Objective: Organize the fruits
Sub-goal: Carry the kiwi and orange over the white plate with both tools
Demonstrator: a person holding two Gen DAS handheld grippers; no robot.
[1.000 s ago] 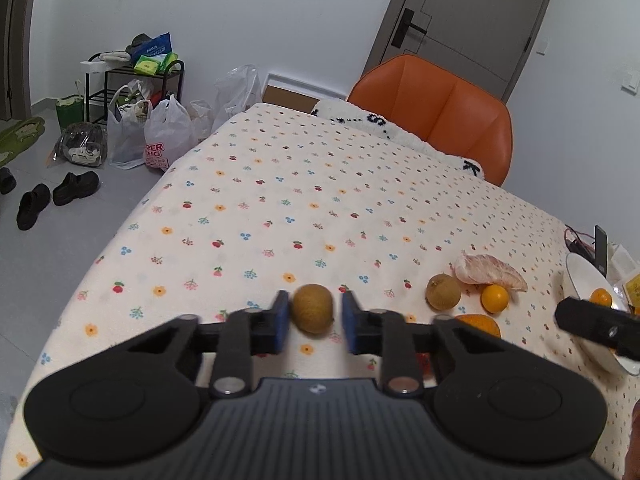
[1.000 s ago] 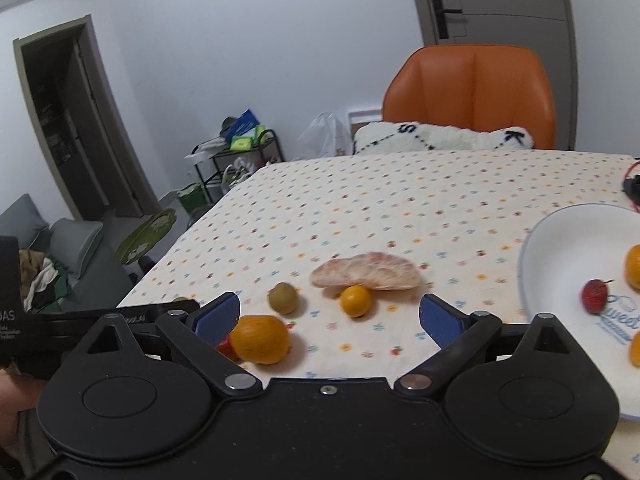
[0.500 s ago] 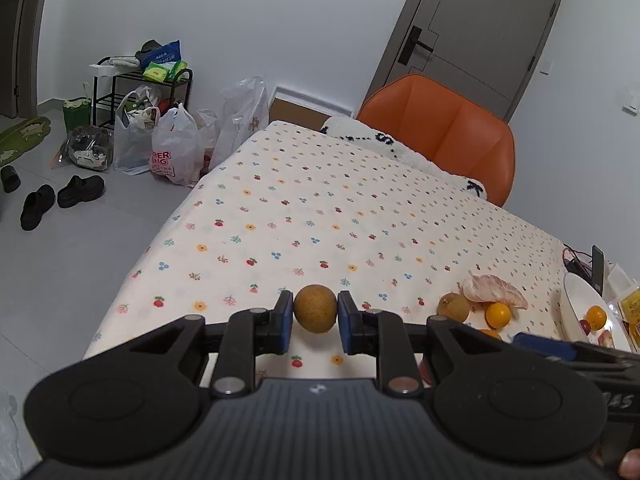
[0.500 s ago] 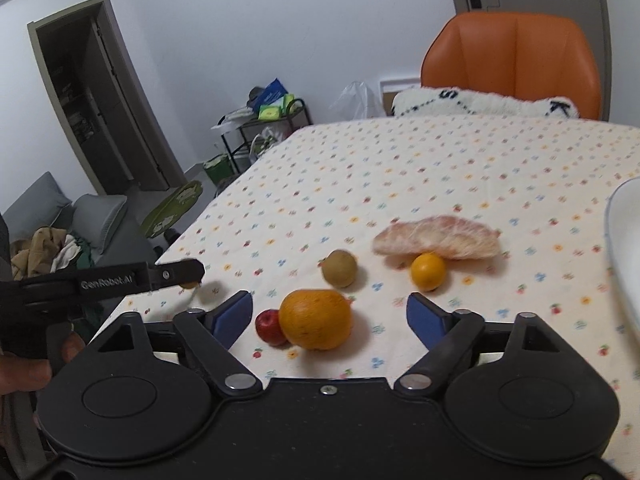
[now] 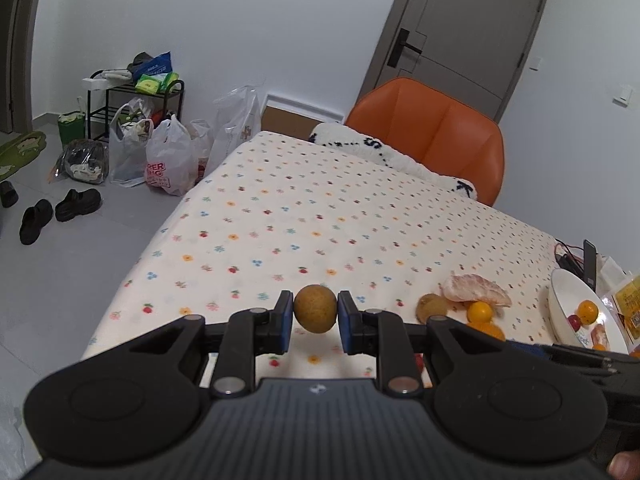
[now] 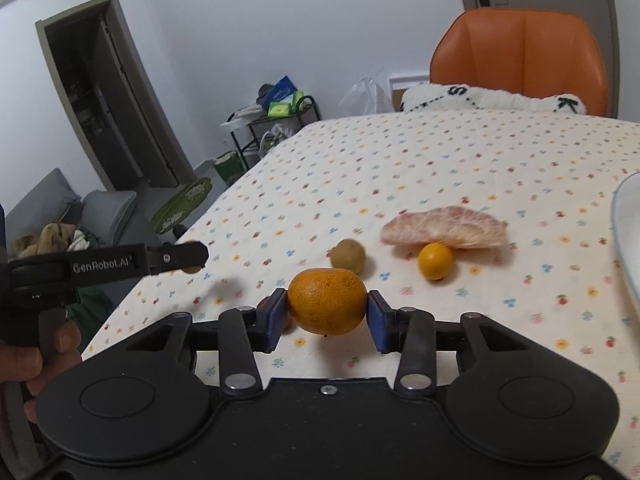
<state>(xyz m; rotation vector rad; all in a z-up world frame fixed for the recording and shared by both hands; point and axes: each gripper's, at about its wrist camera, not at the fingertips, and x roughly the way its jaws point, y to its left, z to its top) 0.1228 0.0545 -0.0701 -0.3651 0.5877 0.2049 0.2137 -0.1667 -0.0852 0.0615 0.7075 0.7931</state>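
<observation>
Fruit is partly sorted, by the look of it: the bowl [image 5: 560, 300] at the right edge holds a few small pieces, while a kiwi [image 6: 349, 256], a small orange [image 6: 435, 261] and a pomelo wedge [image 6: 444, 227] lie loose on the cloth beyond the grippers — so several trips likely remain. Left gripper [image 5: 316, 317] is narrowed onto a brown fruit [image 5: 315, 309], lifted off the table. Right gripper [image 6: 327, 315] has both pads against a big orange [image 6: 327, 300]; whether it is lifted, I cannot tell.

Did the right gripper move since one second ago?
Yes. The right gripper advanced left toward the large round orange, away from the white plate, and closed on it.
</observation>
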